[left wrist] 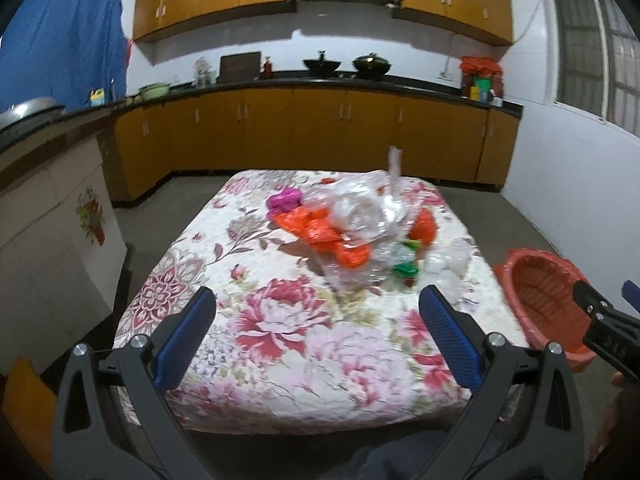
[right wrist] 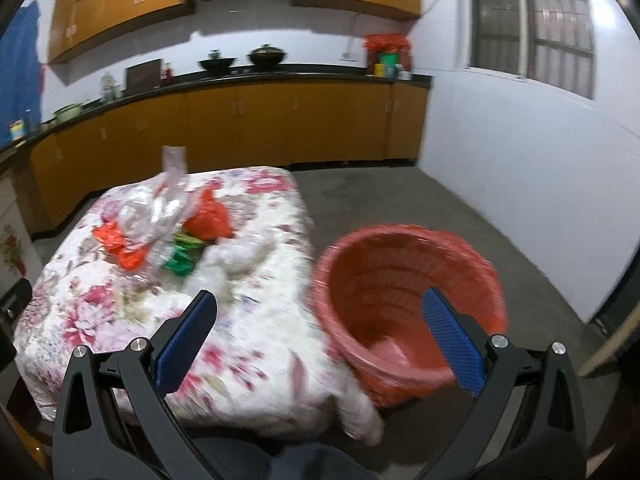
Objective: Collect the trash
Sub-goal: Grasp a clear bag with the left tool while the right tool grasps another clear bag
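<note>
Because both the left gripper (left wrist: 316,320) and right gripper (right wrist: 320,320) hang spread and empty, nothing is secured yet. The trash pile (left wrist: 360,232), at twelve o'clock on the floral table (left wrist: 280,340), looks light; the clear plastic (right wrist: 160,208) could slip short of the red basket (right wrist: 400,280) at two o'clock.

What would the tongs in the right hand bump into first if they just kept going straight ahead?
Probably the right edge of the floral-covered table, or the red basket beside it. The open right tongs point about between them, and depth is hard to judge.
</note>
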A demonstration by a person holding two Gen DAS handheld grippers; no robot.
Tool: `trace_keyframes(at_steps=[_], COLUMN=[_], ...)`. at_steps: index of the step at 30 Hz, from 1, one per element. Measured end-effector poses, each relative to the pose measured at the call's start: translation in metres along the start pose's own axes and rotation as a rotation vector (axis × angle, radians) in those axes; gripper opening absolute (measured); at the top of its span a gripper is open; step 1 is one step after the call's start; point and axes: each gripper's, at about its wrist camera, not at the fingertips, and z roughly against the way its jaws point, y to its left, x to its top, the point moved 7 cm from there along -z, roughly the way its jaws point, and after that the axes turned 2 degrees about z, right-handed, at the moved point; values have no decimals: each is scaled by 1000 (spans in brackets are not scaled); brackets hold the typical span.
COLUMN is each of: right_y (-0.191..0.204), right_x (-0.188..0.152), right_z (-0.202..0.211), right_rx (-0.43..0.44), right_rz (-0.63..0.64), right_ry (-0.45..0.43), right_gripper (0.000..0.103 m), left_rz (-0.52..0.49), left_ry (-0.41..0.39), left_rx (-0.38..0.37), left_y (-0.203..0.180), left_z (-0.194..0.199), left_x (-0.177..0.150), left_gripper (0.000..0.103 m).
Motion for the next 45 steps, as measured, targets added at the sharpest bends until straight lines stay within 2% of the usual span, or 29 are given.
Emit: trace_keyframes(at_steps=[2, 7, 13, 20, 23, 25, 26, 27, 28, 30, 34, 39, 42, 44, 45], right_y=[11, 41, 68, 90, 97, 101, 102, 102, 103, 101, 91, 78, 73, 71, 71], right_x=[5, 9, 8, -3, -13, -19, -21, -22, -23, -23, -21, -20, -21, -21, -21], right_z=[-14, -68, -127, -171, -182, -185, -185, -184, -183, -179, -164, -157, -156, -157, -159], right_rx=[24, 87, 127, 128, 146, 181, 195, 208, 229, 234, 242, 248, 250, 249, 248], right_rz=[11, 27, -1, 3, 16, 20, 19, 18, 19, 27, 39, 23, 23, 21, 21], right_ry=[7, 79, 167, 254, 294, 312, 311, 307, 305, 298, 272, 272, 279, 283, 284], right_gripper=[100, 81, 78, 77, 65, 47, 45, 36, 25, 22, 20, 20, 20, 20, 20], left_rz=[14, 41, 66, 66, 64, 60, 58, 56, 53, 45, 35, 30, 15, 4, 0], left_ry=[17, 31, 19, 14, 16, 17, 17, 19, 21, 28, 51, 121, 165, 190, 194], left_rx=[6, 18, 35, 41, 30, 17, 7, -1, -10, -34, -78, -120, -136, -156, -165], left_y=[9, 25, 38, 44, 42, 37, 34, 31, 27, 18, 0, -14, -20, -25, -27], left_z=[-12, -45, -81, -117, -130, -136, -140, -145, -149, -159, -180, -211, -224, -231, -231], left_x=[1, 9, 25, 41, 46, 50, 52, 55, 57, 61, 69, 69, 61, 56, 54], left_gripper=[99, 99, 99, 99, 99, 99, 99, 99, 97, 94, 85, 72, 59, 42, 36])
